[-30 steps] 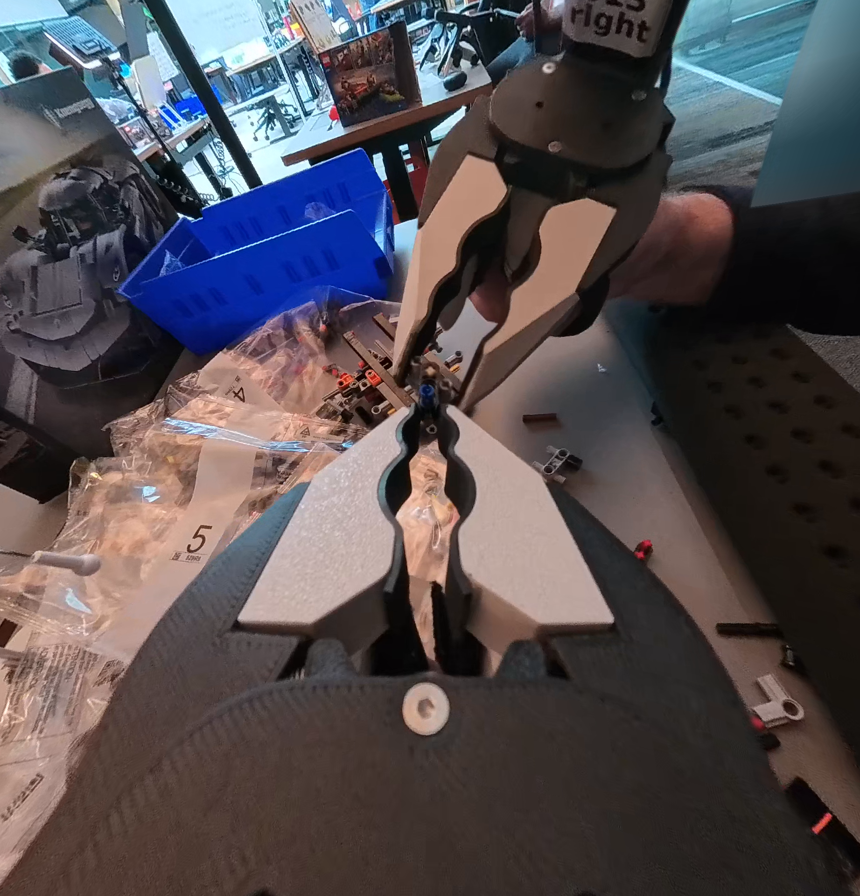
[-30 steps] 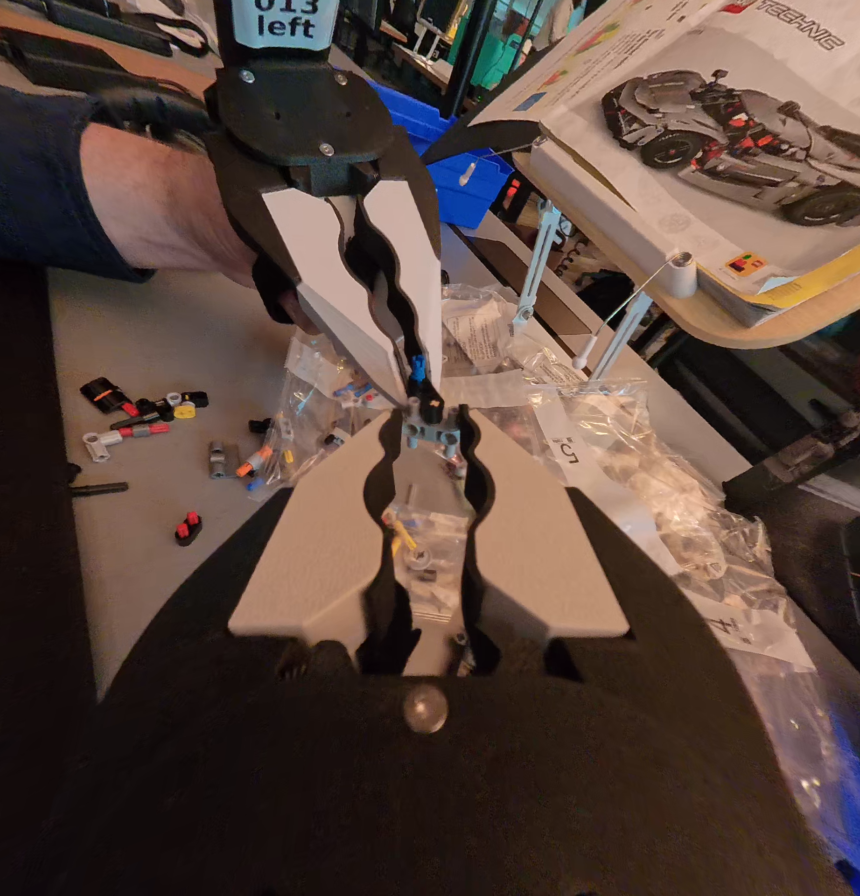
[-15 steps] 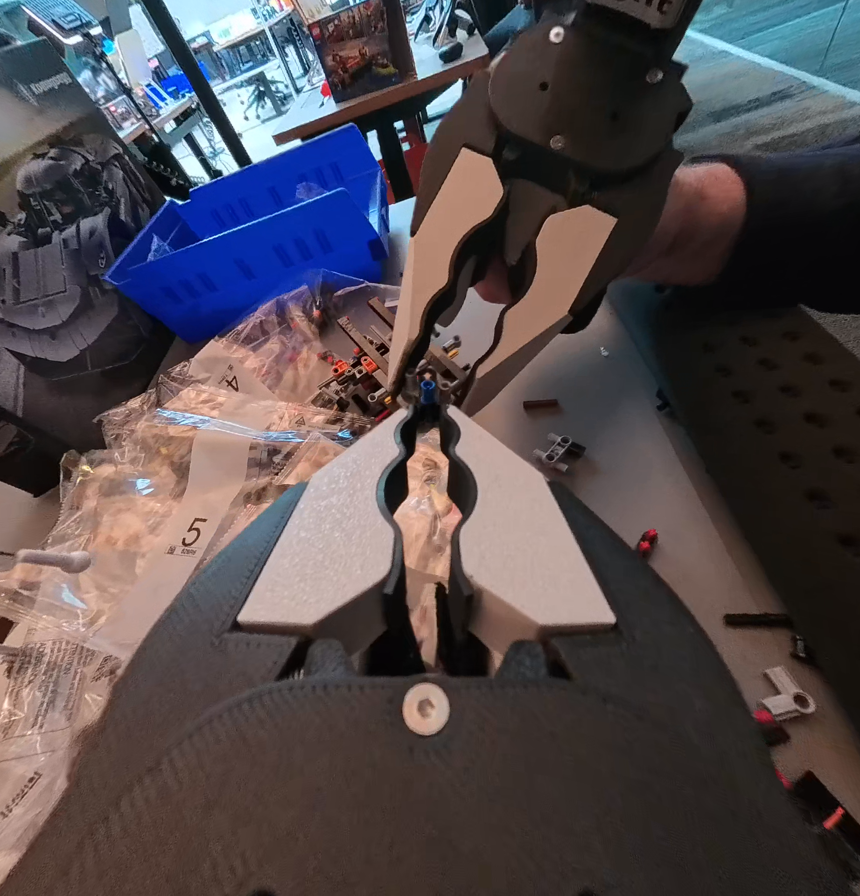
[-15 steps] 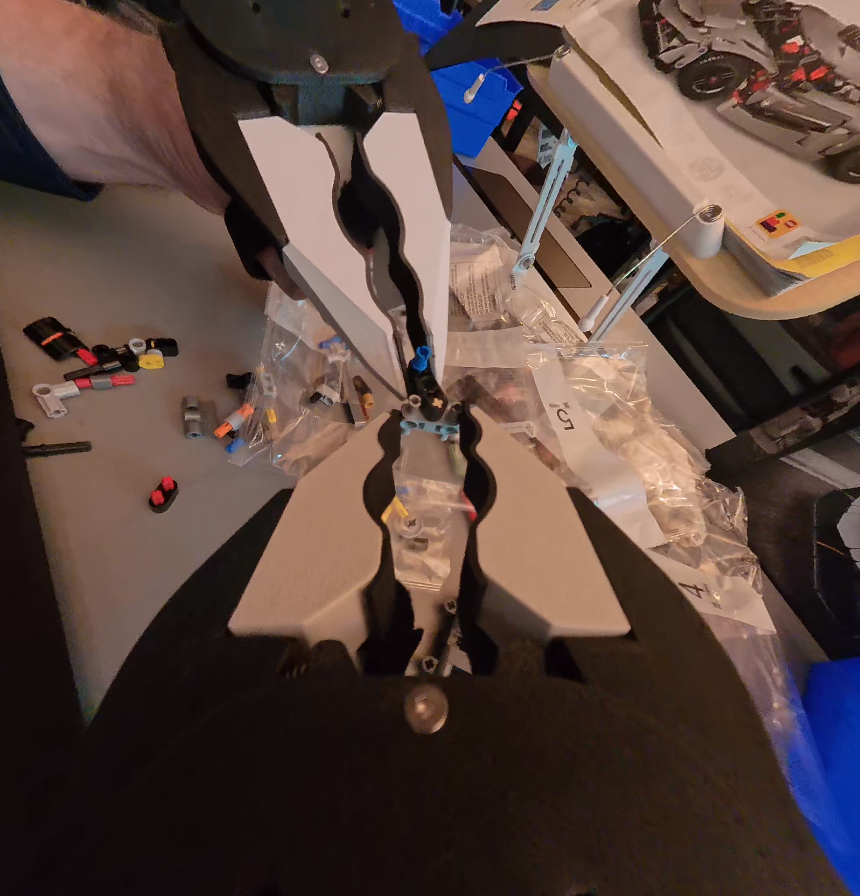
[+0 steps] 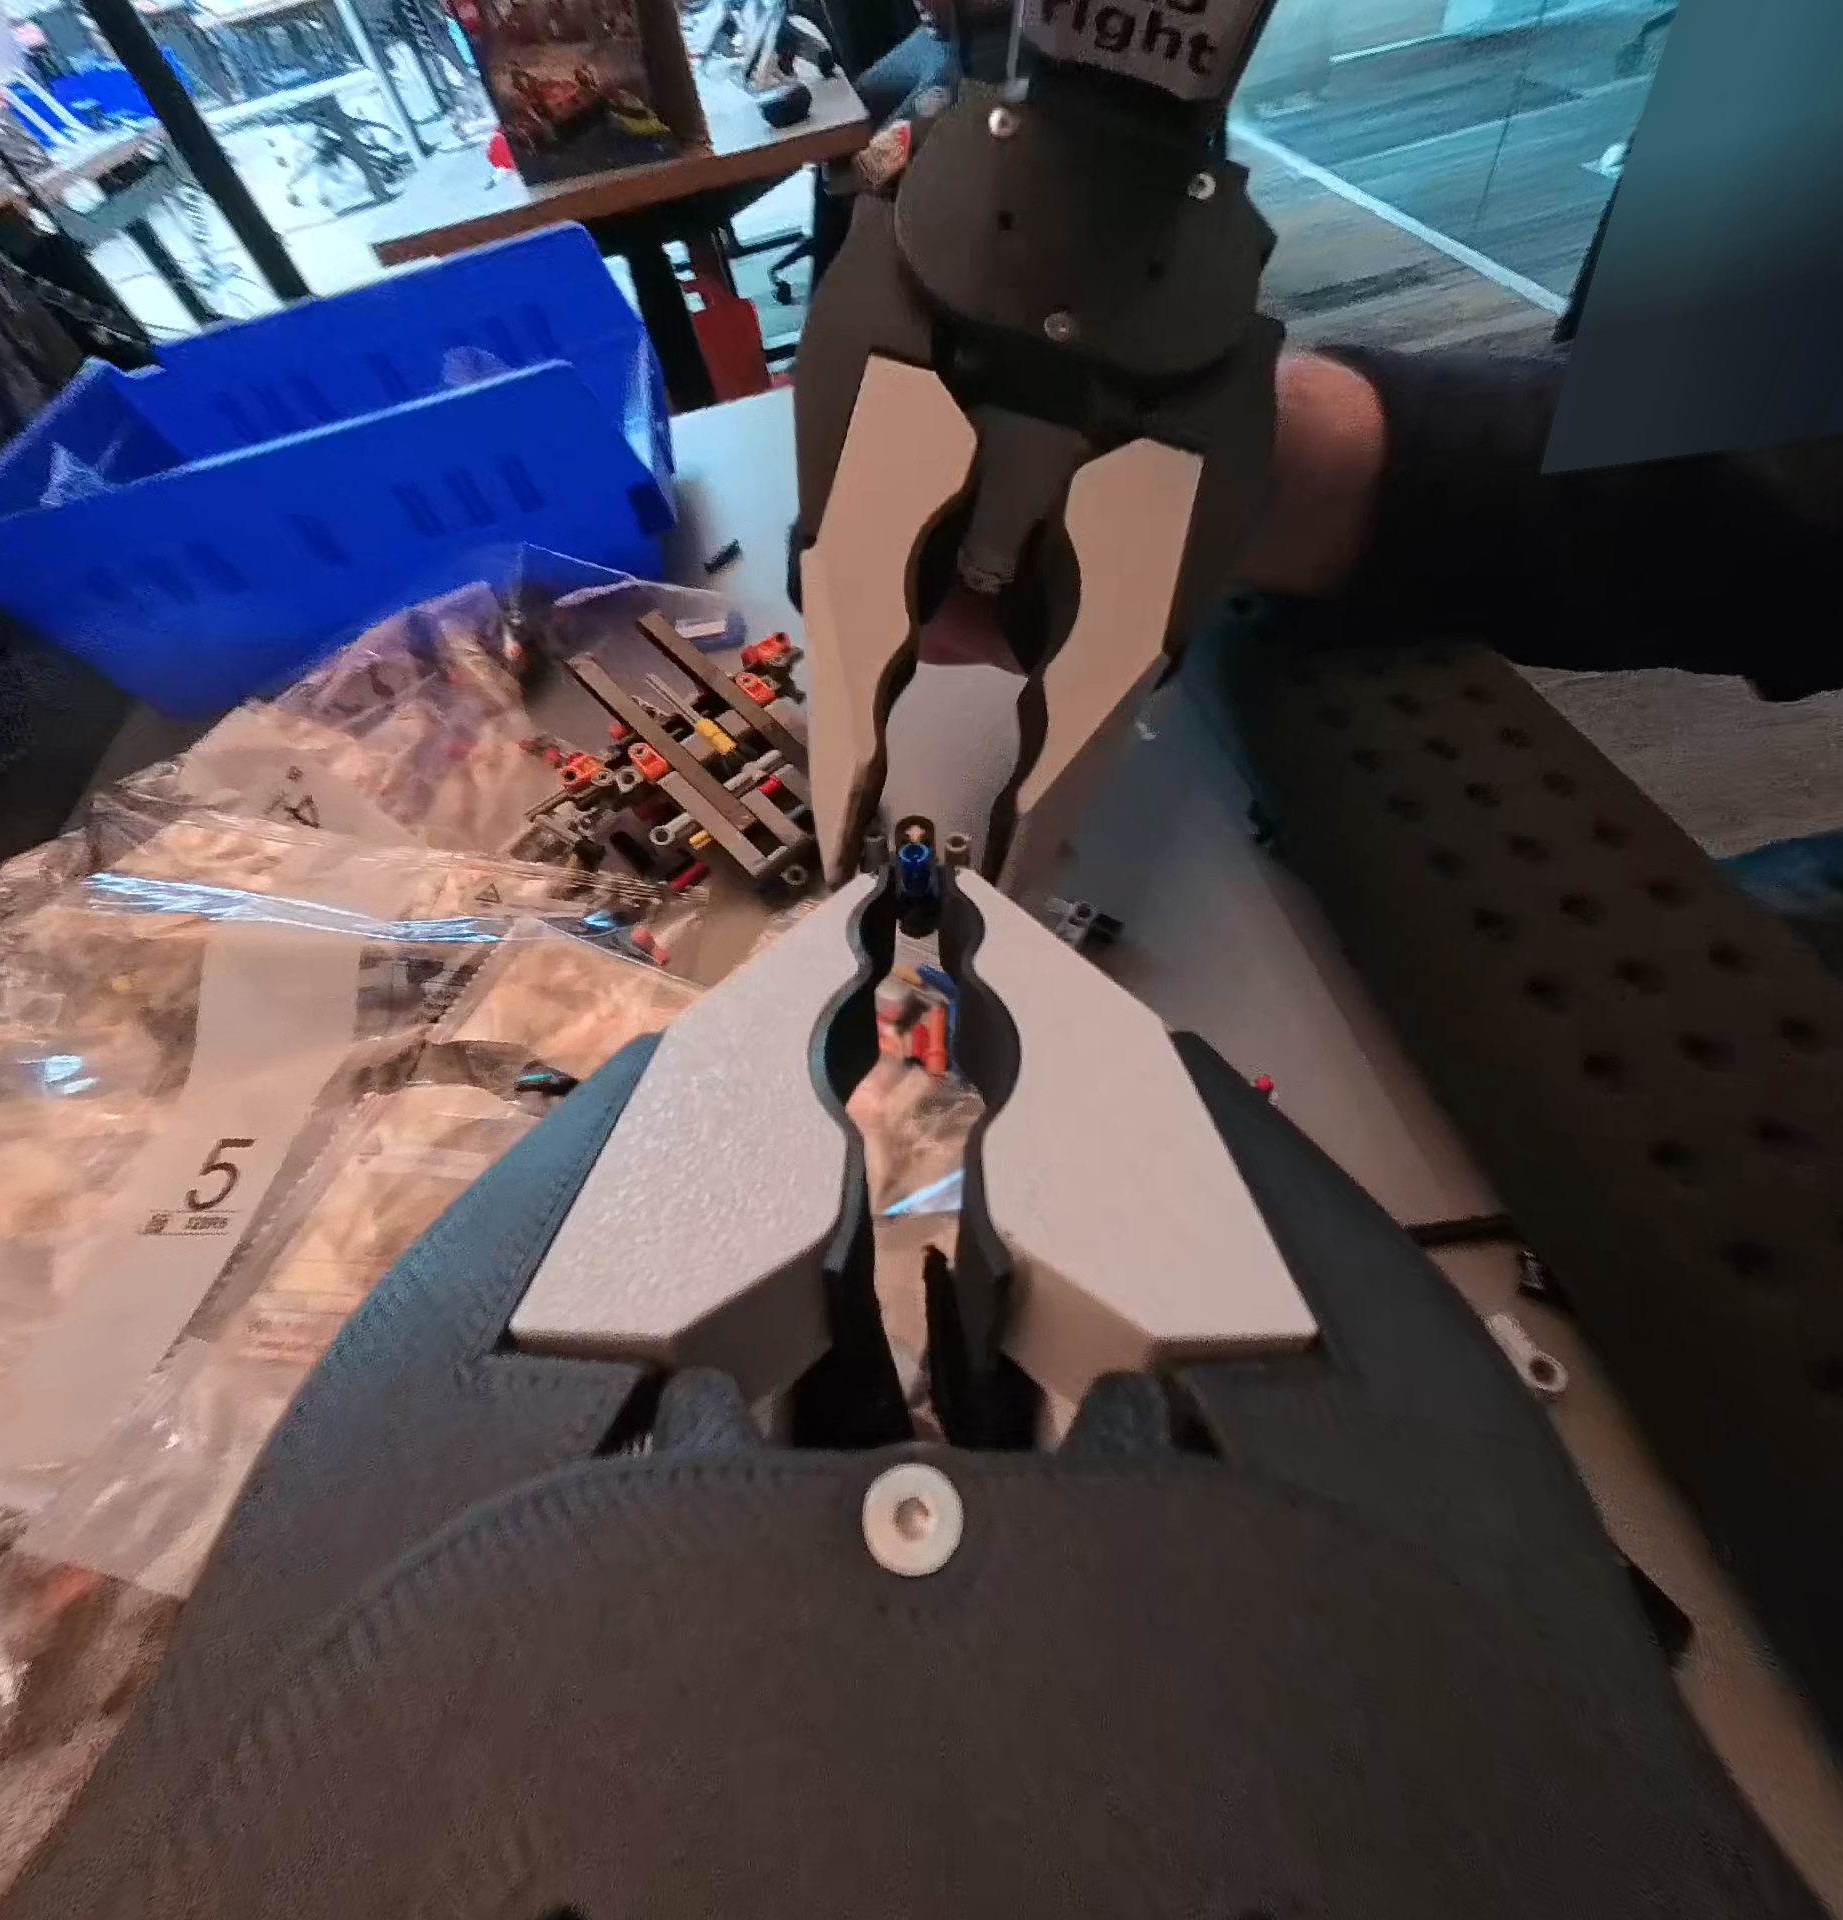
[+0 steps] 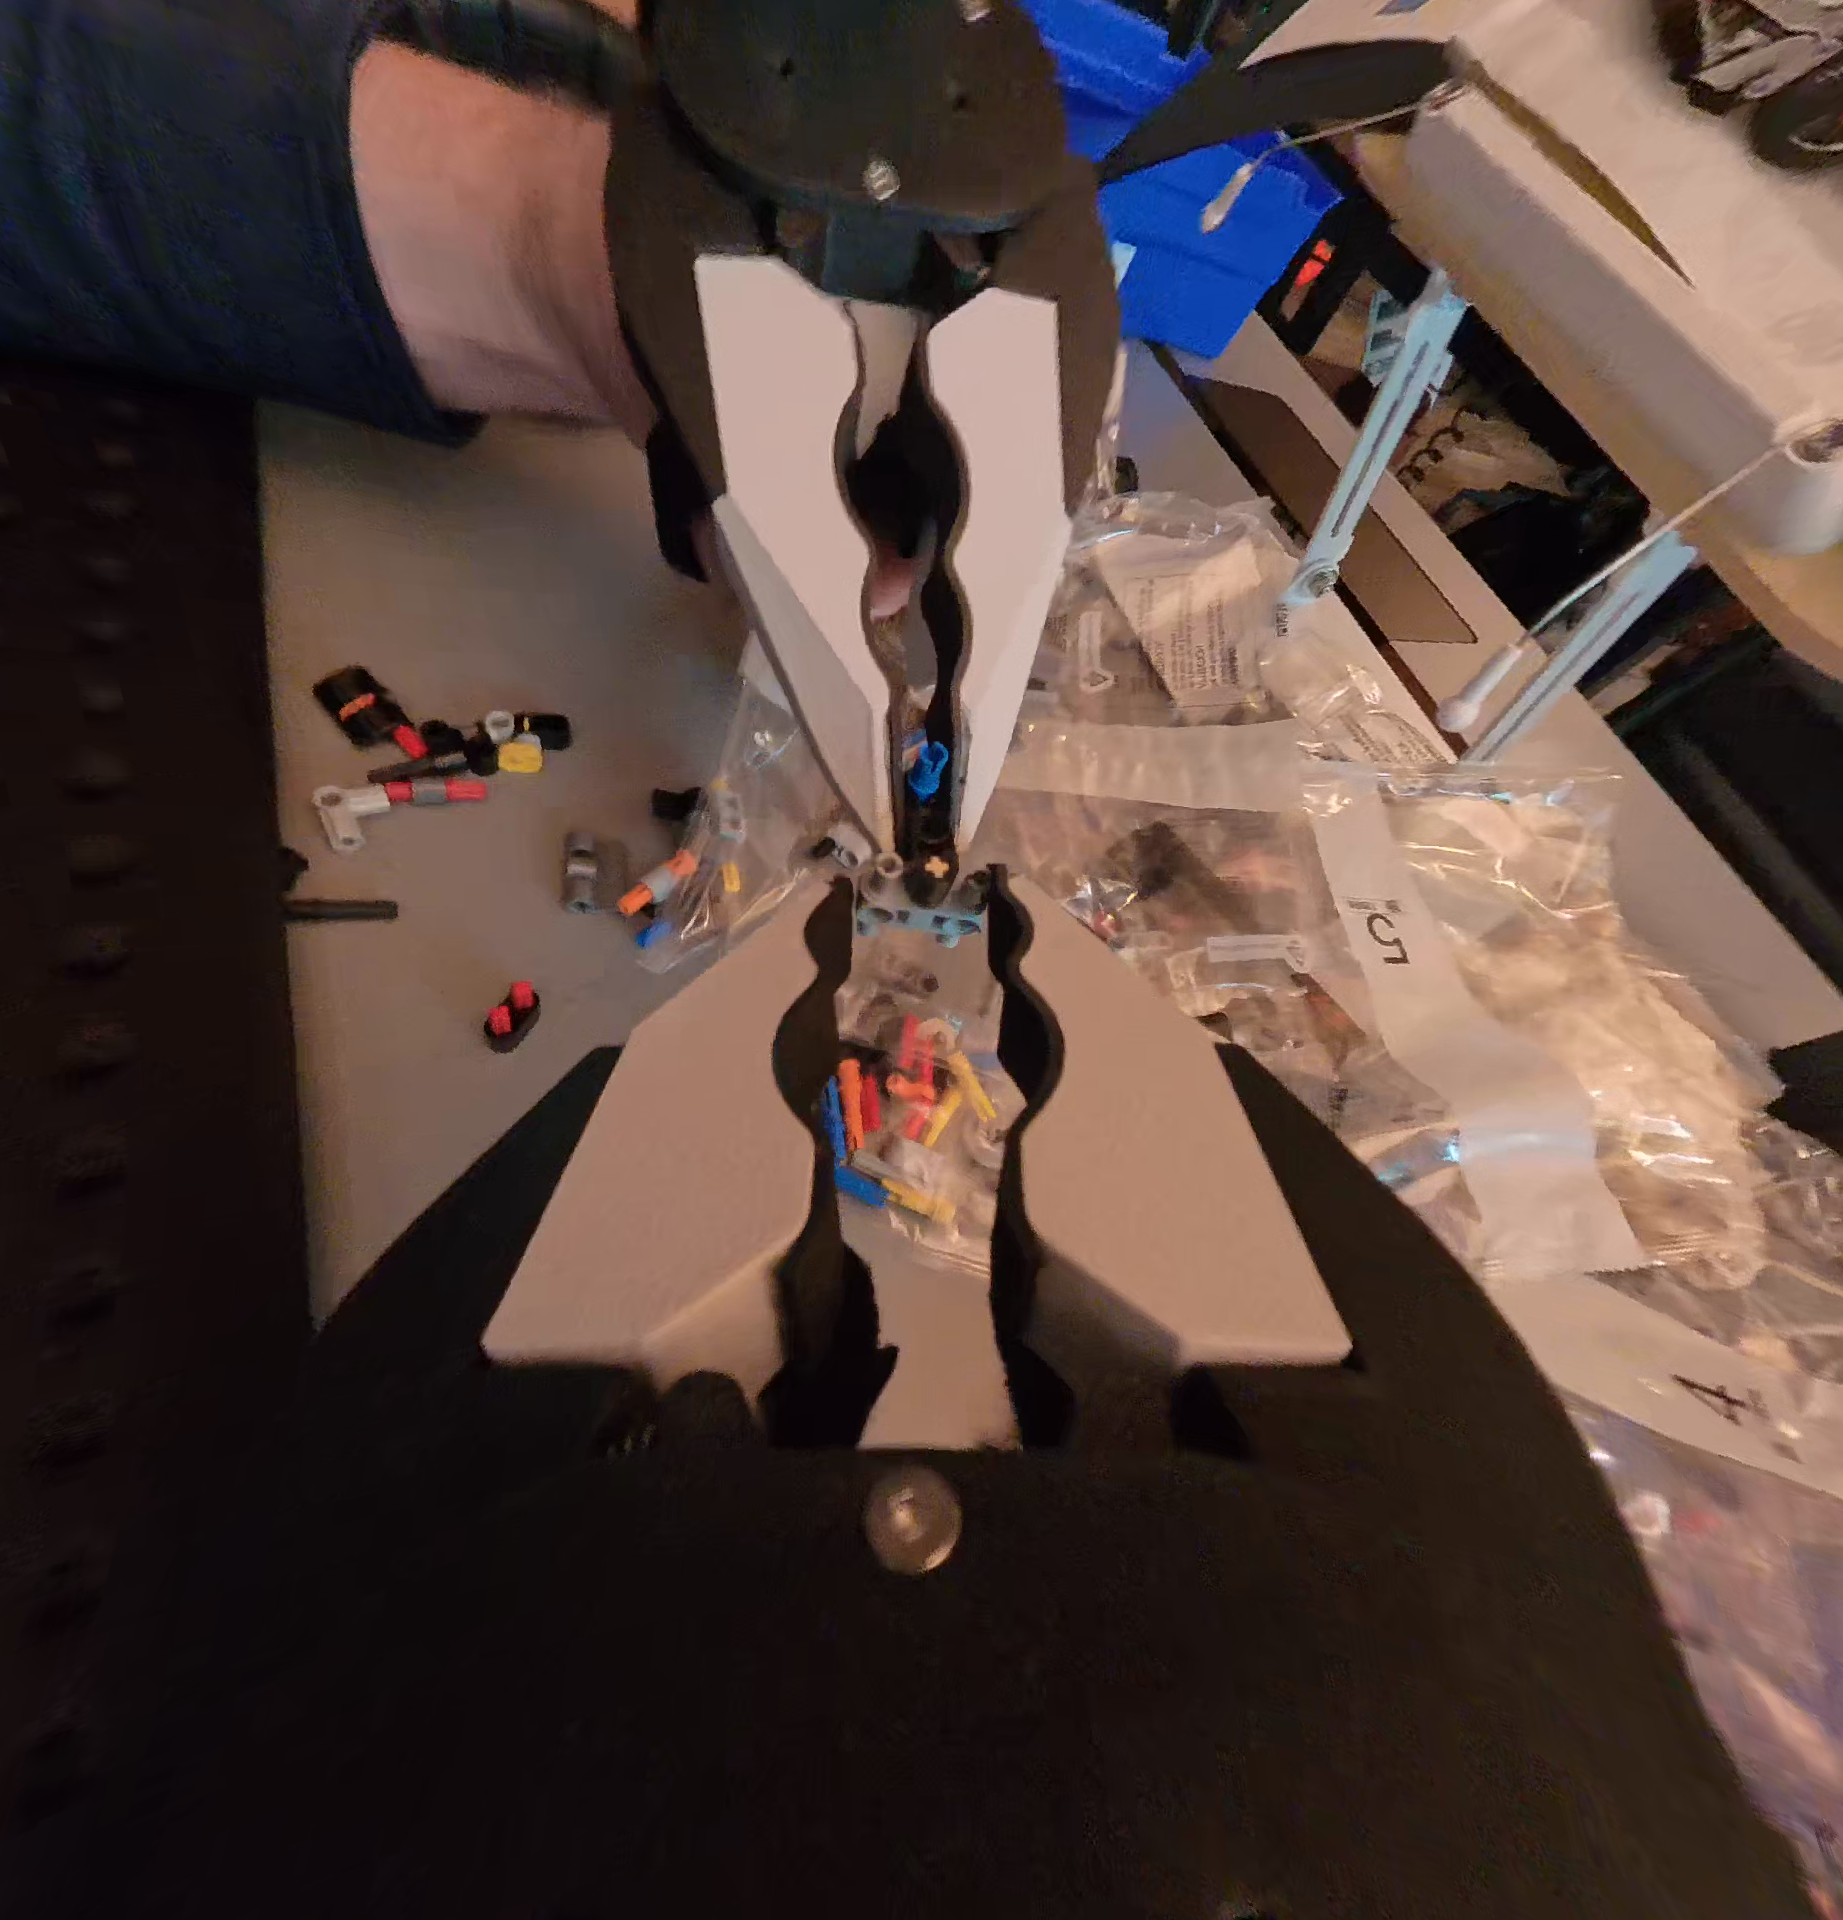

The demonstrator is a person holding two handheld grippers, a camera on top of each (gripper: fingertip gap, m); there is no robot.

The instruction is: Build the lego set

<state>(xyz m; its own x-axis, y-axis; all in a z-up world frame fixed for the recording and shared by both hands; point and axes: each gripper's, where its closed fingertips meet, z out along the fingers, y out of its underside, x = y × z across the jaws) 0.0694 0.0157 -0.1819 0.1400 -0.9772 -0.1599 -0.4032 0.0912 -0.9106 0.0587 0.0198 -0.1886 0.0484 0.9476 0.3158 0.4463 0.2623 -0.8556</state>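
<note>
We see two hand-held grippers meeting tip to tip above the counter [image 6: 460, 582]. The left hand-held gripper [image 5: 915, 902] pinches a black piece with a blue pin [image 5: 913, 860]. The right hand-held gripper [image 6: 922, 914] pinches a small grey-blue lego assembly [image 6: 917, 902]. Clear parts bags [image 6: 1312, 935] lie beneath and to the right.

Each wrist camera looked closely along its own fingers, facing the other above the table [image 5: 1156, 831]; both shared the meeting fingertips.
</note>
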